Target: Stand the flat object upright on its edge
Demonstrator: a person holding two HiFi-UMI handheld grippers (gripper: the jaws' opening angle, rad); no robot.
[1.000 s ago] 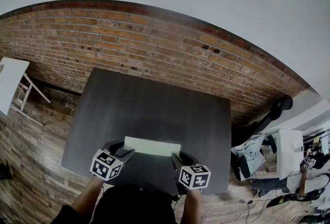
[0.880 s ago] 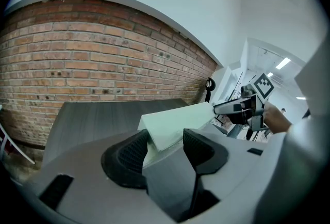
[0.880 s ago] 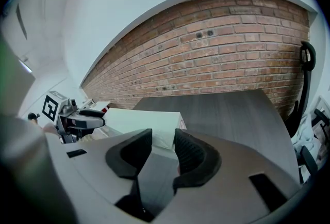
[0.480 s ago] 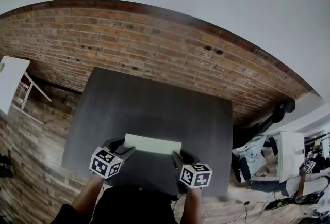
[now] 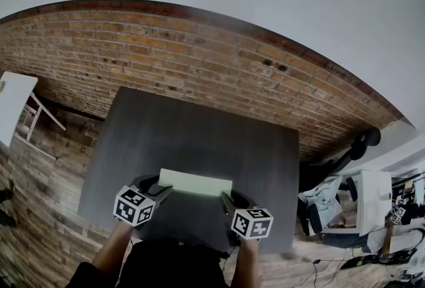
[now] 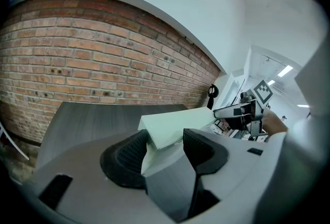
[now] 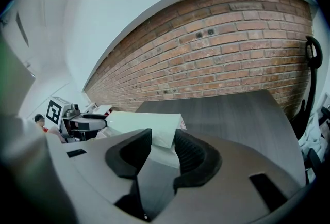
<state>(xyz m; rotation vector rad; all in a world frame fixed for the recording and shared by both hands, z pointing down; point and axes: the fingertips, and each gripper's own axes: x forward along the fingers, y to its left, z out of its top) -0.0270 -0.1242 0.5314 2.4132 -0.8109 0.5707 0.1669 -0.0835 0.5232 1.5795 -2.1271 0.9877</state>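
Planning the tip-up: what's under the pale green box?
Only dark table shows around the pale green box, held between left claw and right claw. The patch straight beneath it is covered.

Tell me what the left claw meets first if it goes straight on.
The box: its end already sits between the left claw's jaws. Beyond, likely the table, depth unclear.

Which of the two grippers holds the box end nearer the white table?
The left gripper, clamped on the left end of the pale green box. The white table stands off to that side; the right gripper holds the opposite end, farther from it.
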